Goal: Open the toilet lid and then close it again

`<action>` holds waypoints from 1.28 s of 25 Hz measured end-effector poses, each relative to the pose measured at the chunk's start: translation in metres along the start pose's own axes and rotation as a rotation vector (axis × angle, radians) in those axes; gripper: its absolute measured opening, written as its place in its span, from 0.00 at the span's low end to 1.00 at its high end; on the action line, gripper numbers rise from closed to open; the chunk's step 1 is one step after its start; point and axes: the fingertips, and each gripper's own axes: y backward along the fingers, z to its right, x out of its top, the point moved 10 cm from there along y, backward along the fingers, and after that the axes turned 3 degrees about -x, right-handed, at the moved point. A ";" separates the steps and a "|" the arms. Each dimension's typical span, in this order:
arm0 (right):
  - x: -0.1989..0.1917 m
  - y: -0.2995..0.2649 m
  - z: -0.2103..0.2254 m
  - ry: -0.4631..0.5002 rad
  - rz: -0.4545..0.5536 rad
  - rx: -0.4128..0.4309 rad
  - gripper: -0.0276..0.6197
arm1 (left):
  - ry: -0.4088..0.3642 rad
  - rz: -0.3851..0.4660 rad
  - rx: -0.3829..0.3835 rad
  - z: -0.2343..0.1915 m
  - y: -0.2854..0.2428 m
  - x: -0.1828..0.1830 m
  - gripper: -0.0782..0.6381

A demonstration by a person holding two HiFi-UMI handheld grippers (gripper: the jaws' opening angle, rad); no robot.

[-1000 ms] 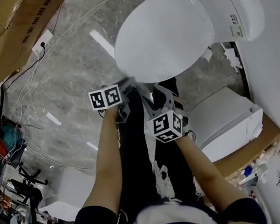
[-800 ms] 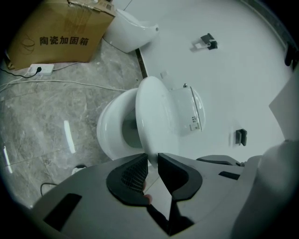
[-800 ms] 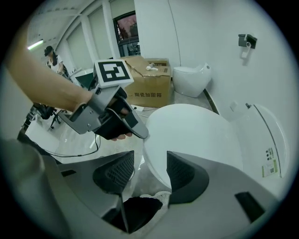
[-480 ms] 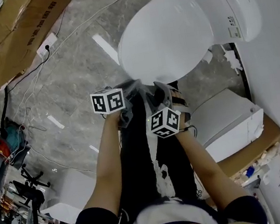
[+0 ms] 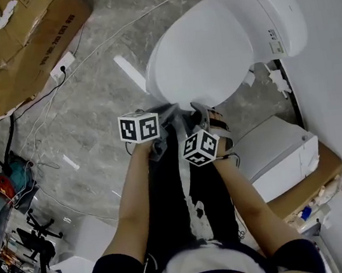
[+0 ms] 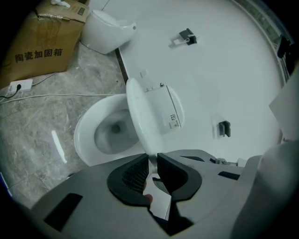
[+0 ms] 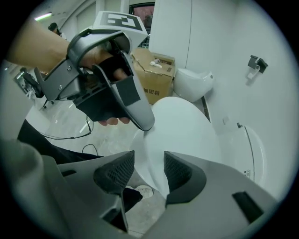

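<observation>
The white toilet lid (image 5: pixel 203 57) stands partly raised over the bowl (image 6: pixel 110 133). My left gripper (image 6: pixel 150 161) has the lid's front edge (image 6: pixel 140 121) between its jaws, which have just been closing, and the pads press on it. In the head view the left gripper (image 5: pixel 167 111) sits at the lid's near rim under its marker cube. My right gripper (image 7: pixel 148 170) is open just beside it. The lid's rim (image 7: pixel 177 135) lies past its spread jaws without touching the pads. The right gripper view shows the left gripper (image 7: pixel 142 123) clamped on the rim.
A cardboard box (image 5: pixel 8 42) lies on the grey floor at the upper left, with a power strip (image 5: pixel 60 65) and cables. A white box (image 5: pixel 277 154) stands right of the toilet. The wall runs close behind the toilet. Another white ceramic fixture (image 6: pixel 107 30) stands by the wall.
The left gripper has risen with the lid's front edge, and the lid has tilted further up. The right gripper has stayed close by and rolled a little.
</observation>
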 end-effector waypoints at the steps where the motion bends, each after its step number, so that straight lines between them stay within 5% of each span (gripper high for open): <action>1: 0.000 0.001 0.002 -0.018 -0.003 -0.007 0.32 | -0.006 -0.004 -0.002 0.003 0.000 0.001 0.20; 10: 0.000 0.013 0.011 -0.032 -0.008 -0.108 0.23 | -0.035 -0.041 -0.029 0.018 0.000 0.011 0.20; 15: -0.004 0.028 0.018 -0.067 0.035 -0.138 0.21 | -0.113 -0.060 -0.064 0.031 0.000 0.017 0.19; 32: -0.015 0.075 0.075 -0.181 0.160 -0.062 0.20 | -0.178 -0.025 -0.151 0.089 -0.004 0.045 0.21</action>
